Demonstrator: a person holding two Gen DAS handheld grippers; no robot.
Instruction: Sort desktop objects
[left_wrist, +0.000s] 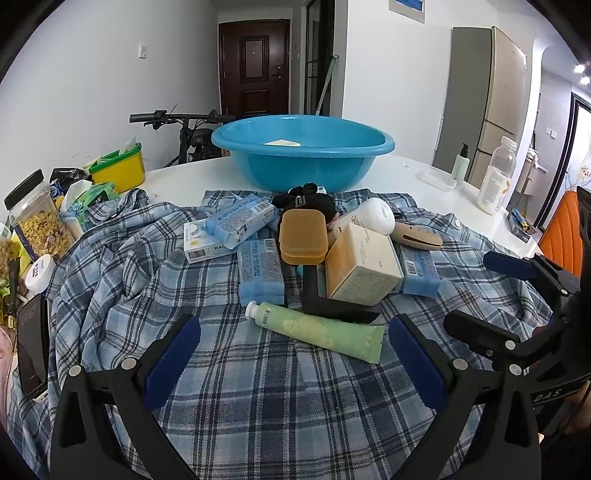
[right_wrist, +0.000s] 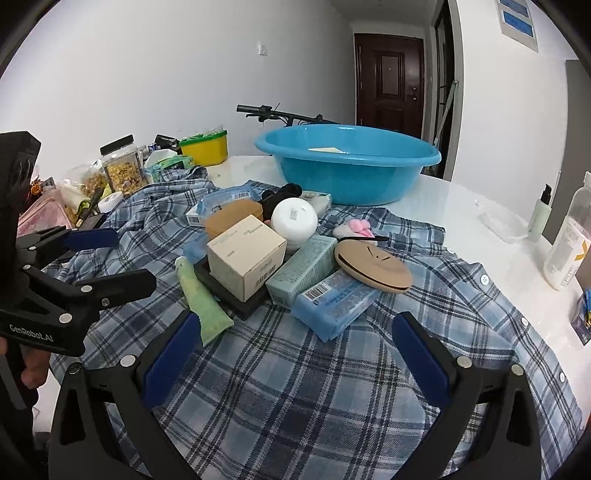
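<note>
Above the plaid shirt (left_wrist: 258, 387), both grippers gape empty

You get even, soft indoor light with only faint shadows under the pile on the plaid shirt (left_wrist: 258, 387). The white table (right_wrist: 461, 206) shows mild glare, and ceiling spotlights (left_wrist: 581, 72) flare at far right. Both views are sharp, but walls bend and corners go black.
</note>
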